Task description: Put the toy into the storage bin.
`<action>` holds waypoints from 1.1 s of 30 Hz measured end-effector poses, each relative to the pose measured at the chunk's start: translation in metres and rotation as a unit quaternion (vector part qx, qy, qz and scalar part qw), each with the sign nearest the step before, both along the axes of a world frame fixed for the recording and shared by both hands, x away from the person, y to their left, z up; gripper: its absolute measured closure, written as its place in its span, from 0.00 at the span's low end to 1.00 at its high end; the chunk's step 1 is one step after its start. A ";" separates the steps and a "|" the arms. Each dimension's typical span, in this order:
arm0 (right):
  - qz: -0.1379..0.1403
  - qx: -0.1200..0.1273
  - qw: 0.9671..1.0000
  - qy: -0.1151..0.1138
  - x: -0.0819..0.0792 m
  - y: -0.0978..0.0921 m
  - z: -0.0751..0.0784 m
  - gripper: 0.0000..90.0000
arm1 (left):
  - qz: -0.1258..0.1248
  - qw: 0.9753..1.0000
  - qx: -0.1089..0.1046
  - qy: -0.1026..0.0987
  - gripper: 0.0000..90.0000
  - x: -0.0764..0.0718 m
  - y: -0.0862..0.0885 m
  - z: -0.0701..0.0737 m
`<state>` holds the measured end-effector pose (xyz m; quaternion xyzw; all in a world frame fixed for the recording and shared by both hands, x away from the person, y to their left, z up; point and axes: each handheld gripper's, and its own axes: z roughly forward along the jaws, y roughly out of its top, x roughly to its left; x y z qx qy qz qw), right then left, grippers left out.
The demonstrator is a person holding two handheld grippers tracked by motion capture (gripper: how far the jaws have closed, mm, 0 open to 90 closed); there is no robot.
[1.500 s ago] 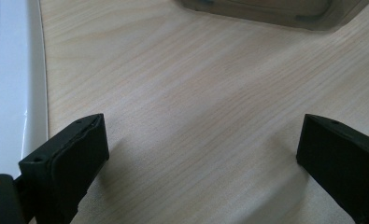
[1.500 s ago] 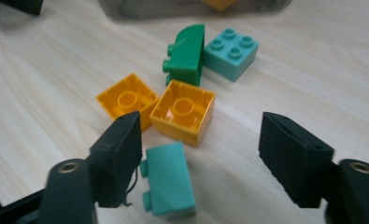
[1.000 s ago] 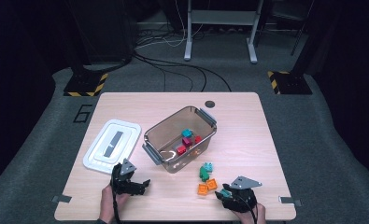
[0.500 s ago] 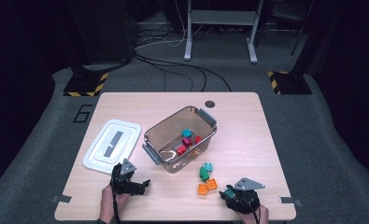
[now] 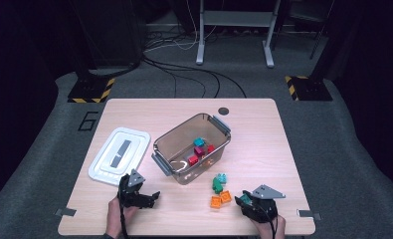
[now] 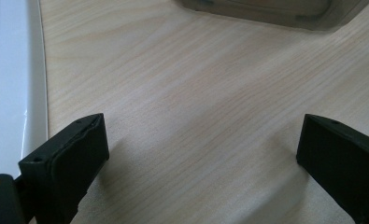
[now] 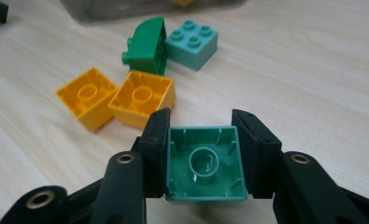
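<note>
**High view.** A clear brown plastic bin (image 5: pixel 160 149) is seen mid-table on the pale wooden table (image 5: pixel 263 129), a few coloured bricks inside it. Its white lid (image 5: pixel 119 154) is laid flat to the left. The left gripper (image 5: pixel 151 195) and right gripper (image 5: pixel 245 200) are held low near the front edge. Against a second ago, little has moved: both grippers sit almost where they were, and the loose bricks are undisturbed.

**Left gripper view.** Jaws are spread wide over bare wood with nothing between them. The lid's edge and the bin's base are just in frame.

**Right gripper view.** A green square plastic brick (image 7: pixel 205 170), hollow side towards the camera, is clamped between the jaws. Two orange bricks (image 7: pixel 142 98), a dark green brick (image 7: pixel 147 44) and a light teal brick (image 7: pixel 191 42) lie beyond.

Judged: the grasp is secured and transfer to the bin not yet begun.
</note>
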<state>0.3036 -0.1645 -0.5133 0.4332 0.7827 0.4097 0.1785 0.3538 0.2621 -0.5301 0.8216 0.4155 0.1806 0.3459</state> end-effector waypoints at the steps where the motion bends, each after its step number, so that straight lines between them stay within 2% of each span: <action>1: -0.001 0.001 1.000 -0.002 0.001 0.000 0.001 0.65 | -0.001 1.000 0.000 0.000 0.02 0.000 0.000 0.000; 10: -0.011 0.014 1.000 -0.021 0.021 0.006 0.013 0.65 | 0.000 1.000 0.000 0.000 0.02 0.000 0.000 0.000; 21: -0.016 0.019 0.999 -0.042 0.039 0.010 0.030 0.65 | 0.000 1.000 0.000 0.000 0.02 0.000 0.000 0.000; 33: -0.016 0.019 0.998 -0.060 0.056 0.020 0.041 0.65 | -0.001 1.000 0.000 0.000 0.02 0.000 0.000 0.000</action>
